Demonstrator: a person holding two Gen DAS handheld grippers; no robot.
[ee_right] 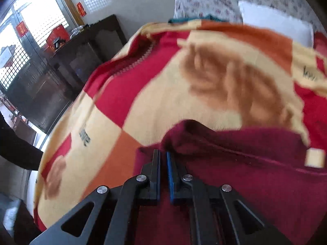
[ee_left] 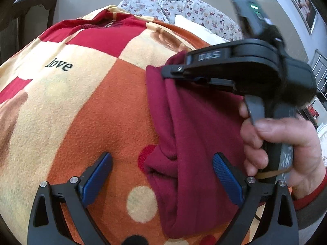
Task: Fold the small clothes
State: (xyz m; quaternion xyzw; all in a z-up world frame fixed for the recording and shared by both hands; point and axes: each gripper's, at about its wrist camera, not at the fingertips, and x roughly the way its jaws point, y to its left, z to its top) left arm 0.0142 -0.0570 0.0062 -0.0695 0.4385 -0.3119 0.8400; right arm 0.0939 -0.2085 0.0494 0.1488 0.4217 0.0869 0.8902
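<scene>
A dark red garment lies bunched on a checked fleece blanket in cream, red and orange. In the left wrist view my left gripper stands open just above the blanket. The garment's lower fold lies between its blue pads, and neither pad presses on it. A hand holds my right gripper, whose tips pinch the garment's upper edge and lift it. In the right wrist view the right gripper is shut with a fold of the garment caught at its tips.
Floral cushions and a white pillow sit beyond the blanket's far edge. A dark wooden cabinet stands left of the bed by barred windows. A dark sleeve shows at the far left.
</scene>
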